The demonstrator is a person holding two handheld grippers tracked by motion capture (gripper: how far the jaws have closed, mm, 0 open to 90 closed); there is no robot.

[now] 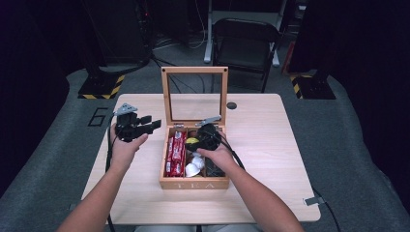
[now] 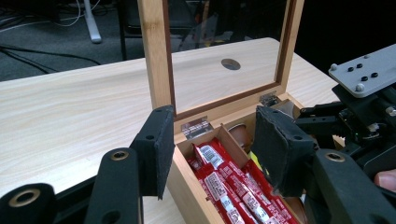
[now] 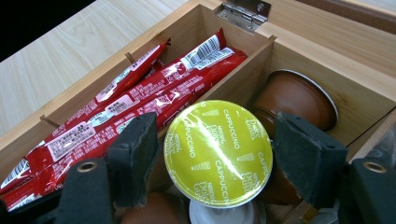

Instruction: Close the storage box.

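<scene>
A wooden tea box [image 1: 193,183] stands open at mid-table, its glass lid [image 1: 194,70] upright. Red sachets [image 1: 176,152] fill its left compartment. My right gripper [image 1: 205,131] reaches down into the middle compartment. In the right gripper view its jaws [image 3: 215,123] stand on either side of a yellow-green cappuccino capsule [image 3: 217,151], with a thin gap at each pad; the capsule rests on other capsules. A brown capsule [image 3: 294,95] lies behind it. My left gripper [image 1: 145,126] hovers left of the box, open and empty [image 2: 212,140], pointing at the hinge corner.
White capsules [image 1: 193,166] lie in the middle compartment's front, and dark items fill the right one. The table [image 1: 270,159] has a round cable hole [image 1: 231,105] behind the lid. A folding chair [image 1: 246,43] stands beyond the far edge.
</scene>
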